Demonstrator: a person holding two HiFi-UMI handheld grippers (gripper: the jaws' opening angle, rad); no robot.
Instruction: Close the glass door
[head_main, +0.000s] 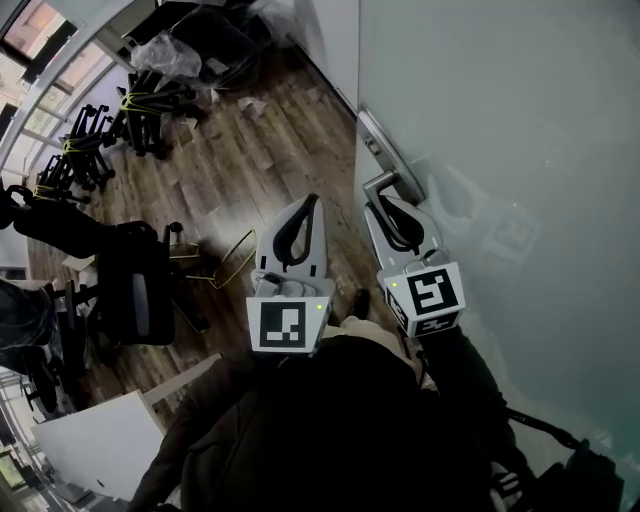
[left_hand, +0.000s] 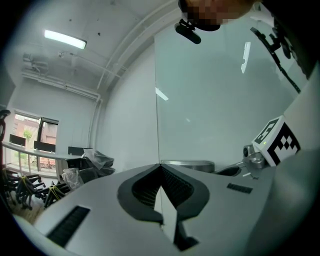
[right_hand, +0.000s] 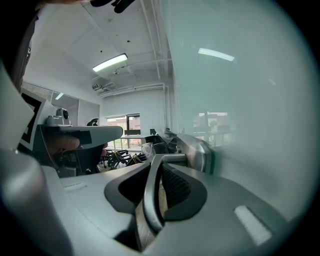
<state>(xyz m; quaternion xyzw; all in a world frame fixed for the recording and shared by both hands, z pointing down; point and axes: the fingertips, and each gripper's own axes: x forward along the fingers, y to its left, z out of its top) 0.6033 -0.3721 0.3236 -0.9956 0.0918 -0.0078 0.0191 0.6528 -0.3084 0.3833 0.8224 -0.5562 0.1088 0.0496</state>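
The frosted glass door (head_main: 500, 150) fills the right side of the head view, its edge running down beside a metal lever handle (head_main: 378, 183). My right gripper (head_main: 388, 203) is shut on that handle; in the right gripper view the handle (right_hand: 151, 195) runs down between the jaws, and the door (right_hand: 240, 100) stands close on the right. My left gripper (head_main: 311, 203) hangs just left of the right one, over the floor and off the door. It is shut with nothing in it; its tips (left_hand: 160, 167) meet in the left gripper view.
A wooden floor (head_main: 250, 160) lies left of the door. A black office chair (head_main: 135, 285) stands at the left, bundled chair bases (head_main: 95, 140) and a plastic bag (head_main: 165, 52) further back. A white board (head_main: 100, 445) lies at the lower left.
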